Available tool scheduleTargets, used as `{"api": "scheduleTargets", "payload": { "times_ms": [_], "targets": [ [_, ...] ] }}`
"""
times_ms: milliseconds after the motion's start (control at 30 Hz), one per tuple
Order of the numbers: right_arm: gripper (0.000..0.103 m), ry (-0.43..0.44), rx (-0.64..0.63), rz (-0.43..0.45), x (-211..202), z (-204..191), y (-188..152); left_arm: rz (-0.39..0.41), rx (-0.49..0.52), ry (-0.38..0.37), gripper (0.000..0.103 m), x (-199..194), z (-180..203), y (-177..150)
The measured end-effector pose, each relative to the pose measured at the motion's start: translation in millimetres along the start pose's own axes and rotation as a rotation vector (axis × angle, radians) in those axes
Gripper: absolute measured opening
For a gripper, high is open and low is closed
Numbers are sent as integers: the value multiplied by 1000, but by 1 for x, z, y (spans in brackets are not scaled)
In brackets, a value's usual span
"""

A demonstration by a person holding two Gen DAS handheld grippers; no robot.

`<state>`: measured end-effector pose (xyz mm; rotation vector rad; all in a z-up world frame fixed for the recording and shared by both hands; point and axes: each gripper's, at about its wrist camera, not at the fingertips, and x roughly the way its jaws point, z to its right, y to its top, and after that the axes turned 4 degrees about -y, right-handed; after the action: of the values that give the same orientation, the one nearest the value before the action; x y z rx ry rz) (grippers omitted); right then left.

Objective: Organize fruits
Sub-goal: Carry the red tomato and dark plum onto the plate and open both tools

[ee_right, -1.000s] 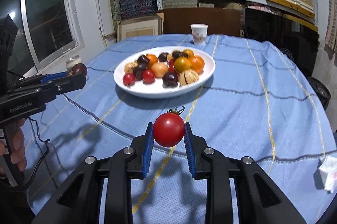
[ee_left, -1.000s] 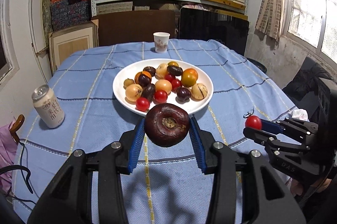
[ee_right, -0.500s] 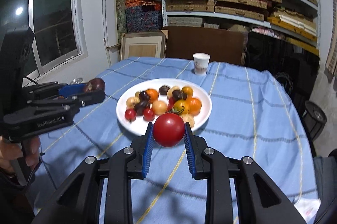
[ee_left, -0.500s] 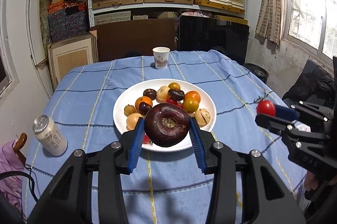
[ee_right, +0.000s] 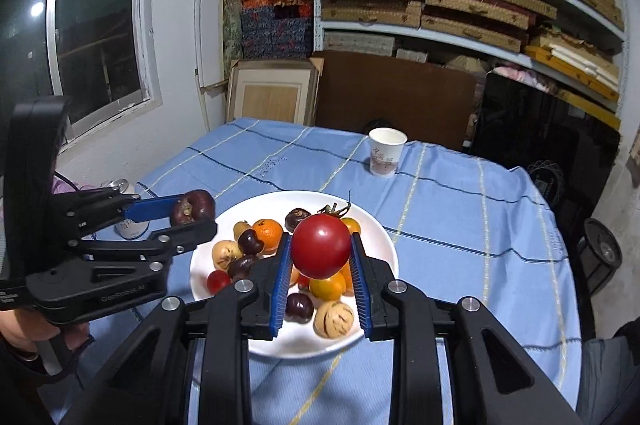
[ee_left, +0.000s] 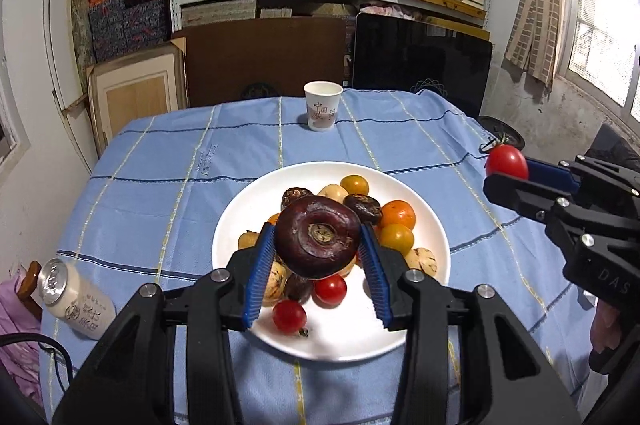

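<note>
Blue-clothed table (ee_left: pixel 160 161) with white plate (ee_left: pixel 424 225) of fruit, left claw (ee_left: pixel 318 267) gripping dark purple fruit (ee_left: pixel 318 237), right claw (ee_right: pixel 320 273) clamping red tomato (ee_right: pixel 321 247), both above plate.

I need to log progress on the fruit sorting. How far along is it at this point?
Nearly finished, it seems. Done: a pile of fruit already lies on the white plate. In hand: the left gripper is closed on a dark purple fruit and the right gripper on a red tomato, both above the plate. Left: setting these two down; no other loose fruit shows on the blue tablecloth.
</note>
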<state>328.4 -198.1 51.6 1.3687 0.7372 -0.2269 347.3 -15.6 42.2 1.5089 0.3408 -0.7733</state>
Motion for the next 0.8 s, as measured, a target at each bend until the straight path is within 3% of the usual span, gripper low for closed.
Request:
{"api": "scheduleTargets", "payload": {
  "times_ms": [367,433,500,533,633,800],
  "targets": [
    [29,58,44,-137,93,5,-3,-122,-23,33,42,83,-25,-2],
    [29,67,56,-155,108,6,-4,-128,-23,44,50,89,-28,-4],
    [48,84,68,-165,115,5,-5,-123,-24,52,61,90,-29,-5],
    [51,81,68,-159,116,4,-5,-116,-26,60,69,89,-30,-5],
    [52,88,73,-154,112,3,-7,-101,-26,77,76,85,-33,-6],
    [53,101,80,-158,103,4,-11,-101,-44,74,78,75,-33,-11]
  ]
}}
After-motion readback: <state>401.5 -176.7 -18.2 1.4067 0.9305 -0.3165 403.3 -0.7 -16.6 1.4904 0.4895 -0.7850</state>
